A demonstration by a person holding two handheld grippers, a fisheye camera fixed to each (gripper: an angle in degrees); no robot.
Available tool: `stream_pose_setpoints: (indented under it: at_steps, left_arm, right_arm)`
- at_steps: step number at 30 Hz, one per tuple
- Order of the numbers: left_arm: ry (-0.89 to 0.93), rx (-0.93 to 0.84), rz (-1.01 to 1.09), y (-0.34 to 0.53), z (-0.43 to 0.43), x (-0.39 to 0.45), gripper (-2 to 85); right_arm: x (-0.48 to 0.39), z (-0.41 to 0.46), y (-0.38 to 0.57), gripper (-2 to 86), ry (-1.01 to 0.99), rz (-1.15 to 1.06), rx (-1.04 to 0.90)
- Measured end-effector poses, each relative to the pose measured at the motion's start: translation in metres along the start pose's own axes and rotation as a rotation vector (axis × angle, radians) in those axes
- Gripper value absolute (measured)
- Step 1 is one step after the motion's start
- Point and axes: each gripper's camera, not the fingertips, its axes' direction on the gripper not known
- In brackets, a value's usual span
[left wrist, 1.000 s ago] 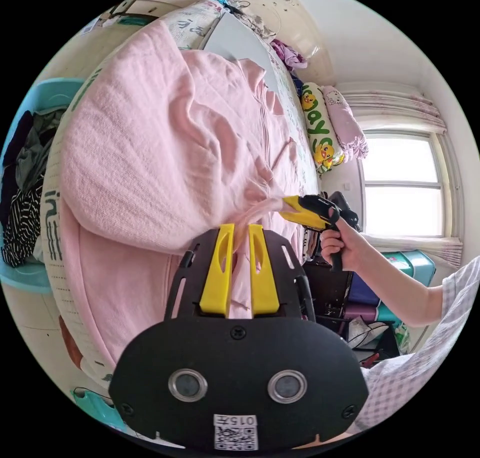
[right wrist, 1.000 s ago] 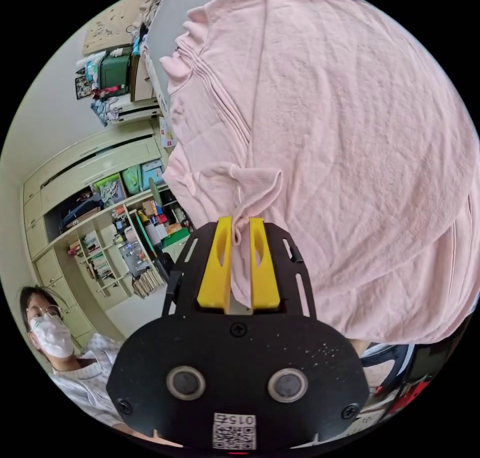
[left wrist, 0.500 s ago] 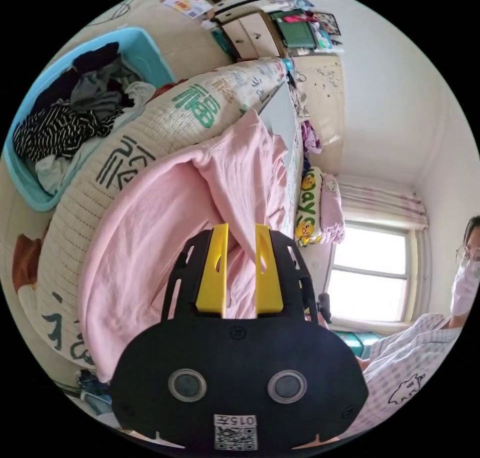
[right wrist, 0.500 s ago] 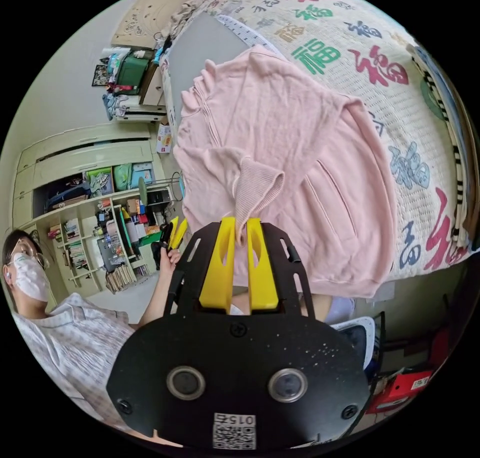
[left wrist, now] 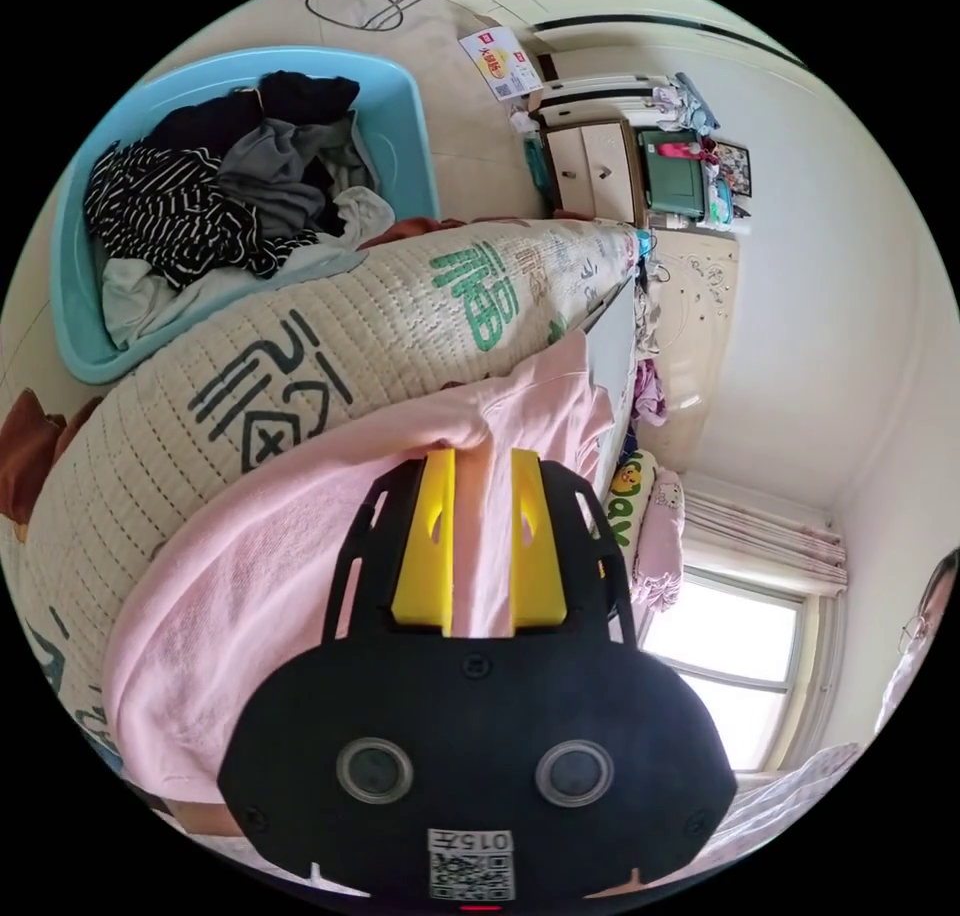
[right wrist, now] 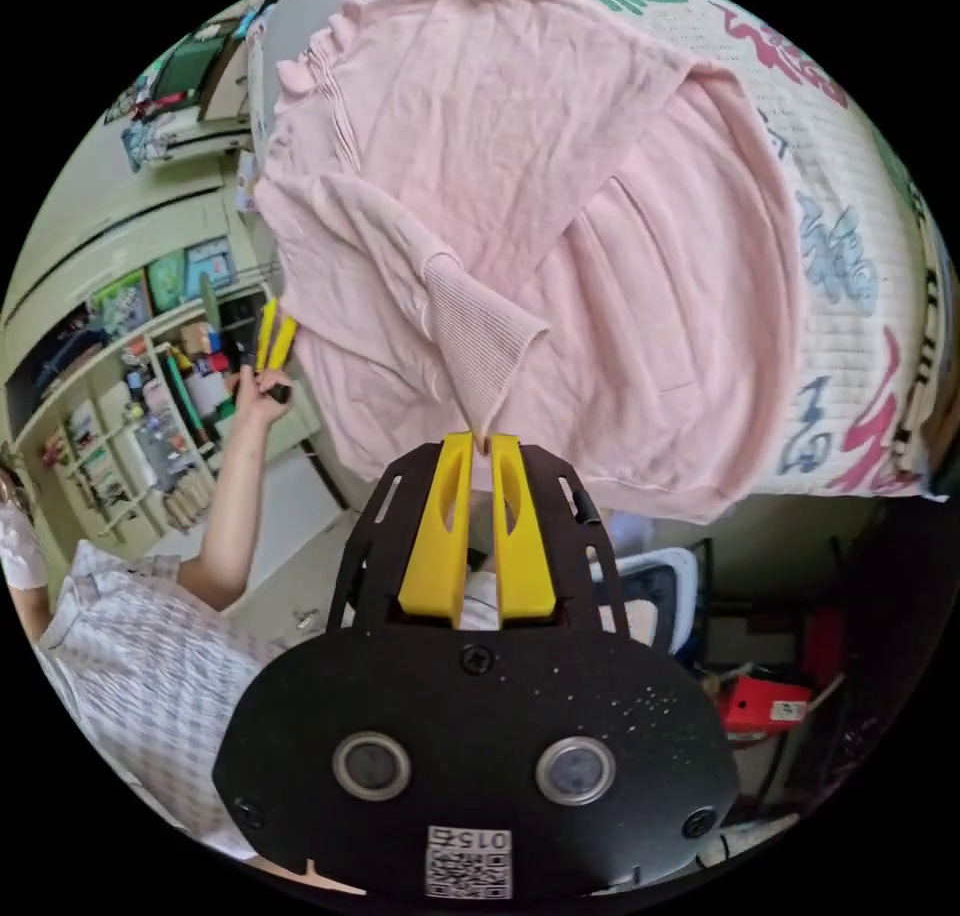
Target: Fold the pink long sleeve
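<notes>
Right claw (right wrist: pixel 479 448) on pink sleeve (right wrist: pixel 475 331) cuff

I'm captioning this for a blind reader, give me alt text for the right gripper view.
The right gripper pinches the ribbed cuff of a pink top spread on a patterned bedspread. At the side, a person's hand holds the left gripper before cluttered shelves.
</notes>
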Motion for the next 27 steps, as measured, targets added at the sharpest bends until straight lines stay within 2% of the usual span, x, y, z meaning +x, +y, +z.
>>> stream_pose_setpoints:
  at_steps: [3, 8, 12, 15, 19, 24, 27]
  left_arm:
    - [0.003, -0.043, 0.005, -0.011, 0.001, -0.003, 7.7]
    - [0.014, -0.071, 0.006, -0.021, 0.005, -0.010, 7.0]
    - [0.034, -0.098, -0.026, -0.028, 0.011, -0.018, 5.5]
    - [0.050, -0.115, -0.031, -0.034, 0.011, -0.021, 4.0]
    - [0.089, -0.125, -0.027, -0.038, 0.009, -0.024, 1.8]
    - [0.141, -0.124, -0.021, -0.041, 0.013, -0.027, 0.4]
    - [0.172, -0.092, 0.013, -0.040, 0.013, -0.022, 0.1]
  right_arm:
    - [-0.016, -0.045, -0.028, 4.6, 0.189, -0.007, 0.086]
    - [-0.125, -0.080, -0.132, 6.9, 0.156, -0.304, 0.226]
    - [-0.257, -0.033, -0.233, 8.5, 0.065, -0.574, 0.151]
    - [-0.332, 0.011, -0.288, 8.8, 0.066, -0.658, 0.092]
    - [-0.396, 0.049, -0.334, 8.8, 0.105, -0.678, 0.078]
    - [-0.449, 0.112, -0.376, 3.2, 0.342, -0.690, -0.051]
    - [-0.470, 0.120, -0.381, 1.2, 0.387, -0.706, 0.012]
